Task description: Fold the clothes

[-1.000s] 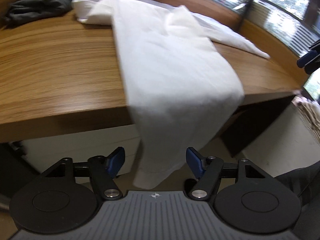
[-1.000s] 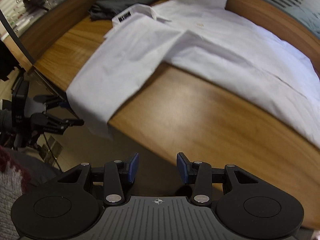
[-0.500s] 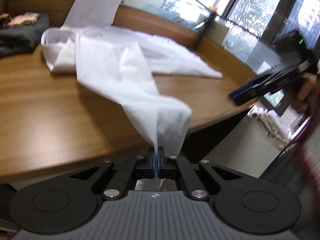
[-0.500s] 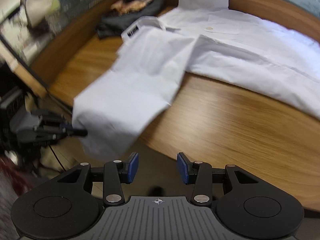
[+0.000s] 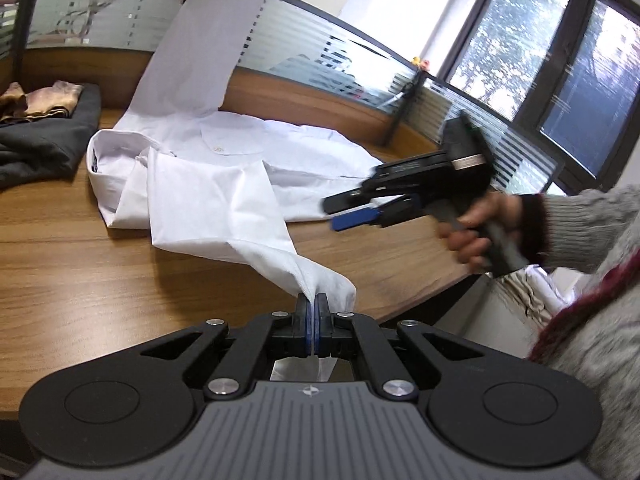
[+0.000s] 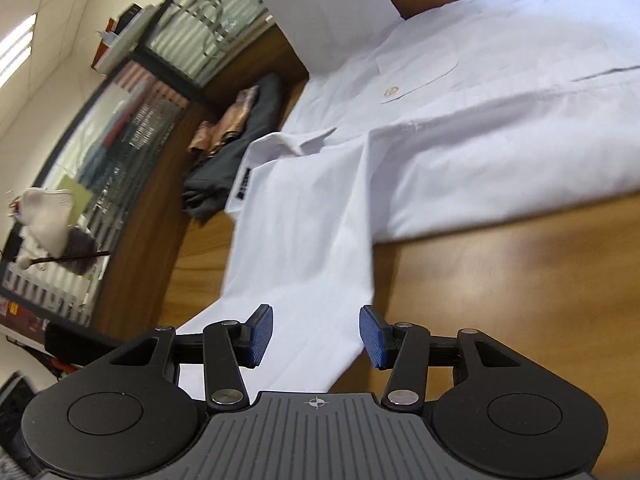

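White shirt [image 5: 224,168], unreadable dark collar label [image 6: 244,186]

We cannot see the cuff end of the white shirt [image 5: 208,184] sleeve, pinched away inside the left gripper [image 5: 312,322]. The right gripper [image 5: 352,210] and the hand [image 5: 476,228] around it blur. The shirt's hem runs past the right wrist view's edge.

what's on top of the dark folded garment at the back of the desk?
A crumpled tan-brown cloth lies on the dark folded garment, at its far end. What the dark garment covers on the desk cannot be seen.
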Demonstrator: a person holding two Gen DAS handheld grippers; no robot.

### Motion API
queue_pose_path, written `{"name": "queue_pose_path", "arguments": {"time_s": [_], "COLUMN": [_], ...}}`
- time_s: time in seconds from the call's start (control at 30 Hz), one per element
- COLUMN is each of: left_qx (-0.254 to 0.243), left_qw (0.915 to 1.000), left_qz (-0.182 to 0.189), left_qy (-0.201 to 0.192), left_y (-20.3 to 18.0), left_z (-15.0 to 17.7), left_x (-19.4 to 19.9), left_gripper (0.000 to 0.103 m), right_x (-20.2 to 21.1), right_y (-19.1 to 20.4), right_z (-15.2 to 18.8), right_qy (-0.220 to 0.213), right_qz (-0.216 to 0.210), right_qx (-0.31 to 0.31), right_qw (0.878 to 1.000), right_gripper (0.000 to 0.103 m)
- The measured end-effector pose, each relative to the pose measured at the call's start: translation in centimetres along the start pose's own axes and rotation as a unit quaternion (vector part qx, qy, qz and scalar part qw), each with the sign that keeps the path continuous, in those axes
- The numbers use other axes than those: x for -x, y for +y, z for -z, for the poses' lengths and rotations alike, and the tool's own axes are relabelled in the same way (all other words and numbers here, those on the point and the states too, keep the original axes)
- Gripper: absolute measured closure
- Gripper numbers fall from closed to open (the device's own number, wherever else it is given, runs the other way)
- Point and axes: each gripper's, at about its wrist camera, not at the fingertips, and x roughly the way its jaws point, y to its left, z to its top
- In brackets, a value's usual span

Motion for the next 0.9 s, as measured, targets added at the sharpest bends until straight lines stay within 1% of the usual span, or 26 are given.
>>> {"name": "queue_pose_path", "arguments": {"time_s": [0.07,0.13,0.27,0.3,0.37,0.4,0.43,0.53,0.6,0.7,0.77,0.87,0.9], "left_qx": [0.015,0.032,0.063,0.067,0.076,0.080,0.082,0.083,0.083,0.086,0.087,0.099,0.104], "left_qw": [0.9998,0.9993,0.9968,0.9960,0.9944,0.9935,0.9926,0.9905,0.9896,0.9886,0.9882,0.9861,0.9852], "left_qz": [-0.008,-0.019,-0.045,-0.053,-0.068,-0.075,-0.083,-0.103,-0.113,-0.122,-0.126,-0.133,-0.135], "left_qy": [-0.003,-0.008,-0.021,-0.024,-0.029,-0.032,-0.034,-0.036,-0.033,-0.019,-0.006,0.009,0.014], "left_y": [-0.4,-0.9,-2.2,-2.6,-3.3,-3.6,-3.9,-4.4,-4.3,-3.7,-3.4,-3.1,-3.0], "left_z": [-0.4,-1.0,-2.4,-2.9,-3.7,-4.2,-4.7,-5.9,-6.7,-7.6,-7.9,-7.7,-7.4], "left_x": [0.2,0.4,1.0,1.0,1.1,1.1,1.0,0.5,-0.1,-1.1,-1.5,-1.9,-2.1], "left_gripper": [0.102,0.102,0.102,0.102,0.102,0.102,0.102,0.102,0.102,0.102,0.102,0.102,0.102], "right_x": [-1.9,-3.6,-6.8,-7.5,-8.4,-8.6,-8.6,-8.0,-7.6,-7.3,-7.4,-8.2,-8.2], "right_y": [-0.9,-2.3,-4.5,-4.8,-5.1,-5.3,-5.3,-5.0,-4.5,-3.9,-3.5,-3.1,-3.1], "right_z": [-1.4,-2.5,-3.9,-4.2,-4.9,-5.2,-5.7,-7.5,-9.3,-12.4,-14.4,-16.2,-16.2], "right_qy": [0.013,0.025,0.061,0.074,0.095,0.101,0.103,0.099,0.087,0.072,0.074,0.097,0.109], "right_qz": [0.000,-0.009,-0.041,-0.051,-0.083,-0.104,-0.120,-0.165,-0.190,-0.213,-0.217,-0.193,-0.182], "right_qx": [-0.006,-0.022,-0.037,-0.036,-0.039,-0.044,-0.049,-0.057,-0.056,-0.048,-0.040,-0.018,-0.008], "right_qw": [1.000,0.999,0.997,0.995,0.991,0.988,0.986,0.980,0.976,0.973,0.973,0.976,0.977], "right_gripper": [0.051,0.051,0.052,0.054,0.073,0.095,0.099,0.099,0.099,0.099,0.099,0.099,0.098]}}
